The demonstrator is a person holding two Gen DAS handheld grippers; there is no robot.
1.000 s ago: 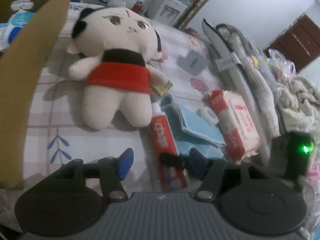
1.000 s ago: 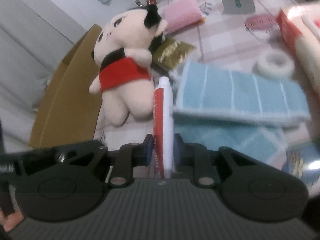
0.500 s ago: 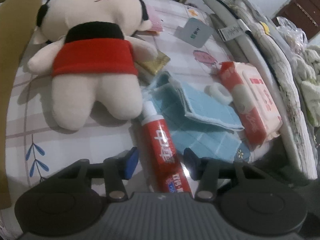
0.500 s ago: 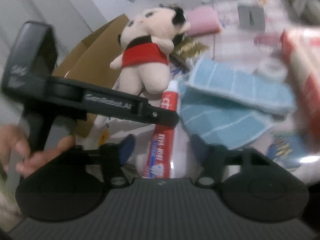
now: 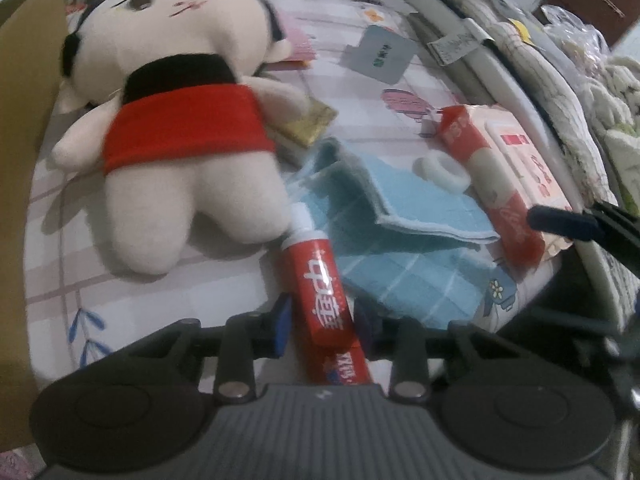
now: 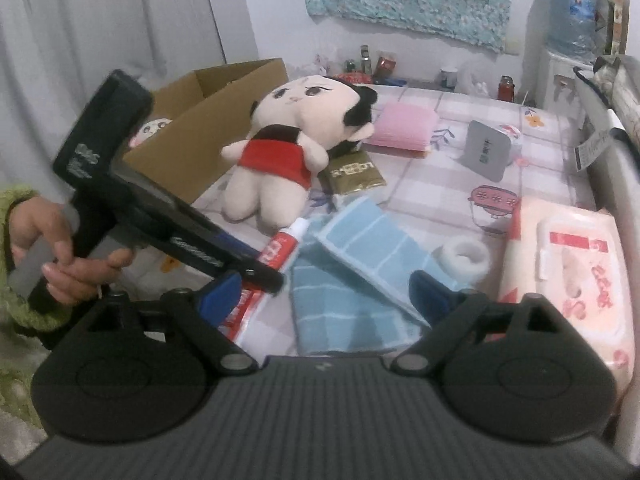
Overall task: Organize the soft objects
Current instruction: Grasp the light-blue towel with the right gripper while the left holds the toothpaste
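A red toothpaste tube (image 5: 320,276) lies on the checked bedsheet beside a plush doll (image 5: 180,152) in a red skirt. My left gripper (image 5: 323,322) is closing on the tube's lower half, and its blue pads touch the tube's sides. Two folded blue towels (image 5: 400,240) lie just right of the tube. In the right wrist view my right gripper (image 6: 328,300) hovers above the blue towels (image 6: 360,264), its jaws opening wide with nothing between them. There the left gripper (image 6: 256,276) reaches in from the left over the tube (image 6: 284,244), held by a hand (image 6: 60,256).
An open cardboard box (image 6: 208,120) stands left of the doll (image 6: 288,152). A wet-wipes pack (image 6: 568,264) and a white tape roll (image 6: 464,256) lie at the right. A pink towel (image 6: 404,124), a gold packet (image 6: 356,172) and a grey card (image 6: 488,152) lie farther back.
My right gripper let go of the toothpaste tube, opened wide and lifted back. My left gripper came down over the tube and narrowed its jaws onto it.
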